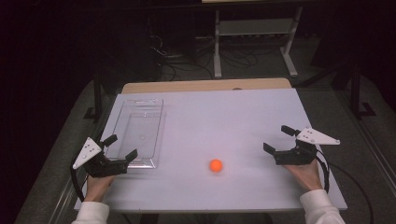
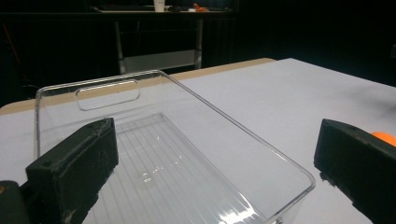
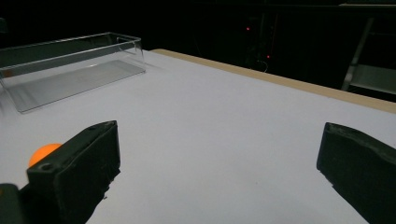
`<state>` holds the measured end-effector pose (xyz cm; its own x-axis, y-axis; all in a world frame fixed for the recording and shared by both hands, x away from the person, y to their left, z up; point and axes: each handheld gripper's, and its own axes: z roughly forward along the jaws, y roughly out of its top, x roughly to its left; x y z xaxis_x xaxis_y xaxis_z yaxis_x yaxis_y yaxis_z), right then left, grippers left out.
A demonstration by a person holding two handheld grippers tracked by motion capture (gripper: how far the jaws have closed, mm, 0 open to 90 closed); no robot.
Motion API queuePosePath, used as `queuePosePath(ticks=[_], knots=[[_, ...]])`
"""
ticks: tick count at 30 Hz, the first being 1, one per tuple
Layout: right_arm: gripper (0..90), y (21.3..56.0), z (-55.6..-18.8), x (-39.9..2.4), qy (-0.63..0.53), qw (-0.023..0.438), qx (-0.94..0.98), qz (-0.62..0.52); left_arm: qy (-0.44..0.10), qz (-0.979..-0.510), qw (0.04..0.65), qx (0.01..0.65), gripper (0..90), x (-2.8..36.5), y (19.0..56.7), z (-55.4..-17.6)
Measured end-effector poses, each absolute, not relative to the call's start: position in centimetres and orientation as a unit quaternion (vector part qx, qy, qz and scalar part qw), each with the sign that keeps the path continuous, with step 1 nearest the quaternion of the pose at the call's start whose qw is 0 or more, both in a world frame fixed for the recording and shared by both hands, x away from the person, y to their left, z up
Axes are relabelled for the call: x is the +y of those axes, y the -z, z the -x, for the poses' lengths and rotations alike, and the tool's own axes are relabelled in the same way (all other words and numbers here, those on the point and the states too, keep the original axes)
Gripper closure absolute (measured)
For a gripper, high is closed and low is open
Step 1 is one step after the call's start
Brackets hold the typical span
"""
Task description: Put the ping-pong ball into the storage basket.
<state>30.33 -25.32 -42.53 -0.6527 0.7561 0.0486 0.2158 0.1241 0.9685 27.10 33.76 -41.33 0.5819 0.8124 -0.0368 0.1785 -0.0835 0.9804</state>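
Spanning scene: white desk (image 1: 224, 116). Clear plastic bin (image 1: 140, 130) on desk's left part, empty. Left hand-held gripper (image 1: 122, 148) at bin's near end, jaws apart. Right hand-held gripper (image 1: 280, 139) near desk's right edge, jaws apart, holding nothing. Orange ball (image 1: 215, 165) lying between grippers on desk.

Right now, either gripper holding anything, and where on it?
Nothing held. Left gripper is open by the clear tray; right gripper is open, apart from the orange ball.

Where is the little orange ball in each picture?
High view: the orange ball lies on the white table, near the front, between the two grippers.
Left gripper view: a sliver peeks over the right jaw.
Right gripper view: it sits behind the left jaw.
Shared landmark: the clear tray.
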Motion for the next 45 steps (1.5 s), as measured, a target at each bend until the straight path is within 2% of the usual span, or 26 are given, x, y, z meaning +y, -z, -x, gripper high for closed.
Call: queuePosePath(ticks=[12,45], knots=[[0.0,42.6,-30.3,-25.2,-0.563,0.239,0.714,-0.340,-0.274,-0.695,0.561,0.357,0.0,32.9,41.4,-26.9],[0.0,42.7,-30.1,-25.3,-0.556,0.245,0.715,-0.346,-0.291,-0.722,0.541,0.319,0.0,31.6,37.5,-27.8]])
